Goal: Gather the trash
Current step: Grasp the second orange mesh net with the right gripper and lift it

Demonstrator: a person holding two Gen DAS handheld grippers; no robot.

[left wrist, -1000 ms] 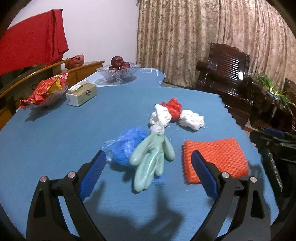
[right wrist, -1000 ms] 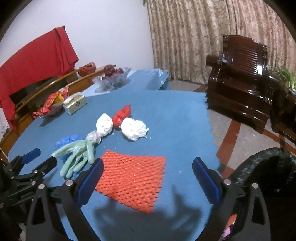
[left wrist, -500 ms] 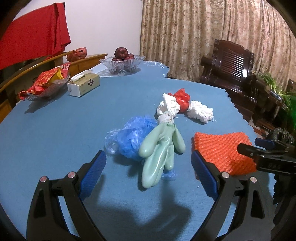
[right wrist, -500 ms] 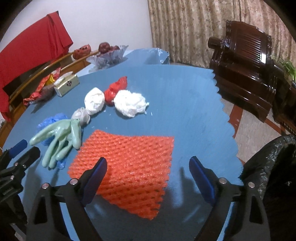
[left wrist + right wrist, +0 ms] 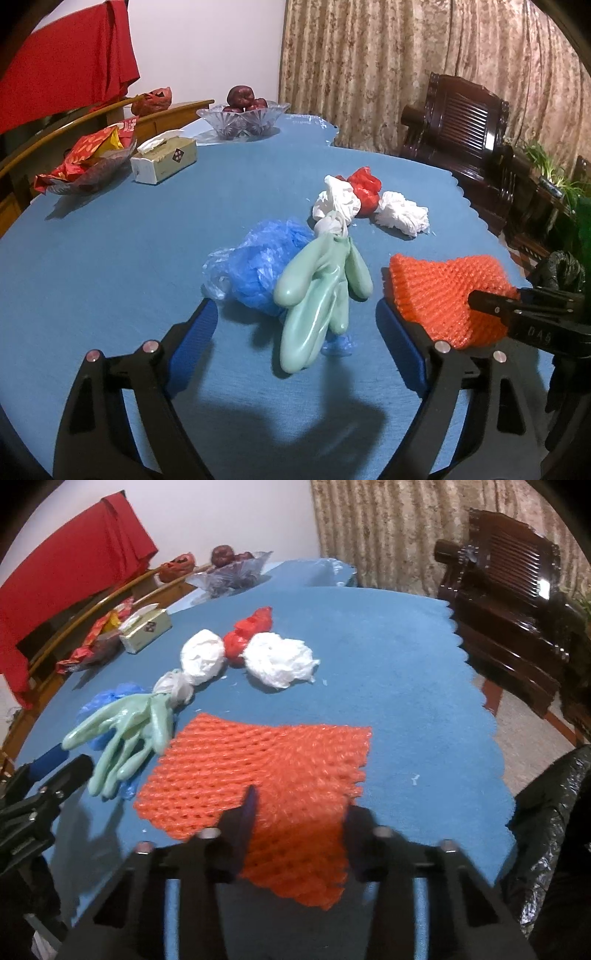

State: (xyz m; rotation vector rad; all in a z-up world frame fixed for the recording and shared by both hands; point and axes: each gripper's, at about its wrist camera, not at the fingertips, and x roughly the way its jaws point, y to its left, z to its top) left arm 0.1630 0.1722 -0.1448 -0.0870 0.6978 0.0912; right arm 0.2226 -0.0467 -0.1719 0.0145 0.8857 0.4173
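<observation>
- Nearest, the right claw has its two dark fingers partly drawn in around the near edge of the orange foam net. The picture is blurred there, so whether it already pinches the net I cannot tell.
- To do this step well, I judge the fingers should bite a thick bunch of mesh at the raised near edge, then lift slowly, since so light a sheet could slip free or drag its neighbours.
- The net is a squarish sheet of puffy, open-weave foam, springy and soft. It lies on the blue cloth of the worktop near its scalloped edge.
- The left claw hangs released, its blue-padded fingers spread wide and holding nothing, aimed at the pale green glove.
- The glove is smooth, glossy rubber, puffed like a small balloon, resting against a crinkled blue plastic bag.
- Beyond these lie two crumpled white wads and a knotted red plastic bag, touching in a loose cluster.
- At the right edge, glossy black plastic, likely the trash bag, sits below the worktop.
- Farthest: a tissue box, a dish of red snack packets and a cut-glass fruit bowl.
</observation>
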